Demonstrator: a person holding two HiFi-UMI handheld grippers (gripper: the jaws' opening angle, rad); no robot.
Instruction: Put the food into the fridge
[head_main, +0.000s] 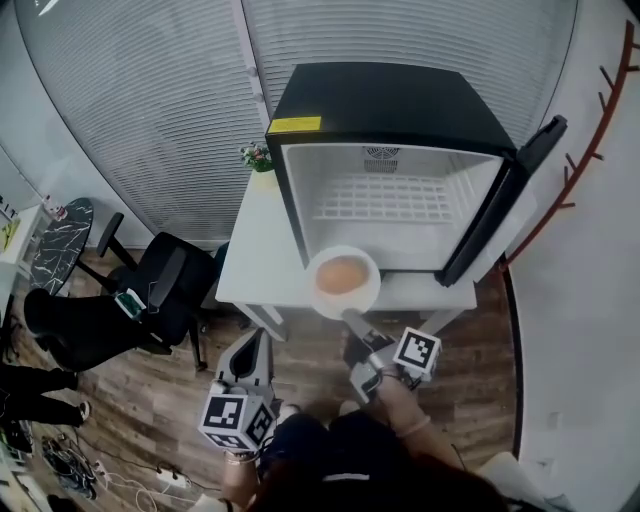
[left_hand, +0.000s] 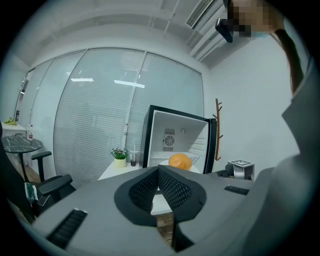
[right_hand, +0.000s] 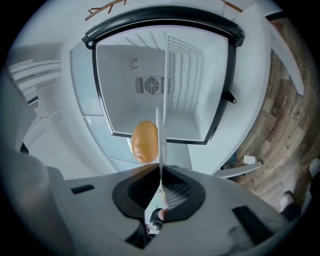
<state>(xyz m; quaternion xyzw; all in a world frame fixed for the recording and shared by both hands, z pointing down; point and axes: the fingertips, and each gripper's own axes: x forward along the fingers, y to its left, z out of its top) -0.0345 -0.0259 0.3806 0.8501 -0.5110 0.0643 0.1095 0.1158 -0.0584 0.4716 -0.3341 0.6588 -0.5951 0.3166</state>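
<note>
While pointing level at the open fridge (head_main: 390, 105), grips rim of plate (head_main: 322, 298) in R gripper (head_main: 349, 318), w/ round orange food (head_main: 341, 274) on it just in front of fridge opening. Holds L gripper (head_main: 252, 342) farther back from fridge, tipped slightly down, jaws pressed together, empty.

Straight ahead of the fingers (head_main: 250, 362) of the left gripper (head_main: 256, 334) stands a white table (head_main: 250, 255), with a small potted plant (head_main: 257, 157) and a cup (left_hand: 133, 159) on its far corner and slatted blinds (head_main: 150, 100) behind. Off to the left of those fingers there's a black office chair (head_main: 165, 285) and a round dark side table (head_main: 60, 240), with wooden floor (head_main: 160, 410) underneath. Well right of the fingers (head_main: 362, 330) of the right gripper (head_main: 350, 316), a reddish-brown coat rack (head_main: 590, 150) climbs the white wall.
</note>
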